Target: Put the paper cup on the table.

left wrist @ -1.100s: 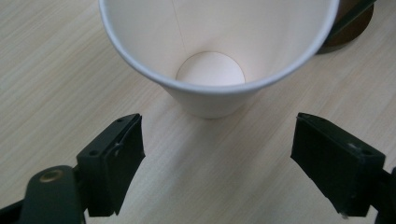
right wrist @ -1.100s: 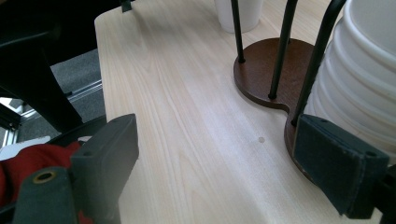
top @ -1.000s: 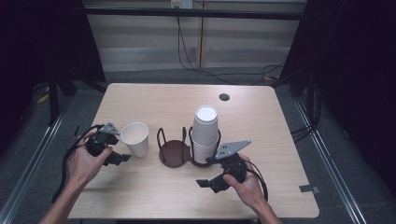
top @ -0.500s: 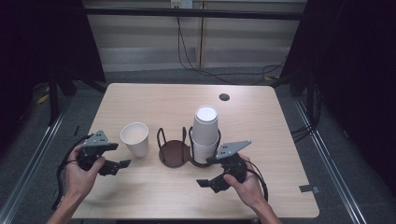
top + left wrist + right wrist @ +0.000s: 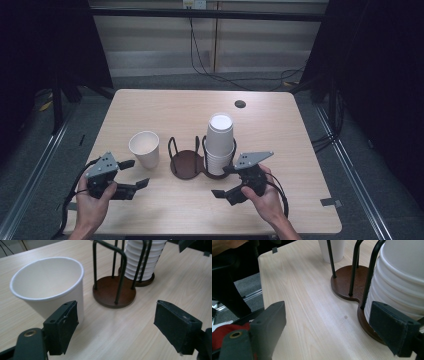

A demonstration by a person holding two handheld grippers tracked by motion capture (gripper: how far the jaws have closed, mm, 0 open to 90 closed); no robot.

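- The left gripper (image 5: 135, 173) sits at the near left of the bench (image 5: 300, 150), held in the person's left hand (image 5: 92, 205).
- Its jaws are spread wide and nothing is between them. In the left gripper view, bare wood shows in the gap of the left gripper (image 5: 115, 332).
- The single cup (image 5: 145, 148) stands upright on the bench, mouth up, just beyond the left gripper and apart from it.
- In the left gripper view the cup (image 5: 47, 282) rises behind the left-hand jaw, and no pad touches it.
- The holder (image 5: 186, 164), a brown double base with black wire loops, stands just to the right of the cup; its left well is vacant.
- The stack (image 5: 219, 142) of cups fills the holder's right well, bottoms up.
- The right gripper (image 5: 221, 181) is in the right hand (image 5: 267, 200) just in front of the stack, and its jaws are also spread.
- In the right gripper view, the right gripper (image 5: 329, 330) has its right-hand jaw near the stack (image 5: 402, 285) and the holder's base (image 5: 344, 282); I cannot tell whether it touches them.
- A small dark round fitting (image 5: 240, 104) lies near the far edge of the bench.
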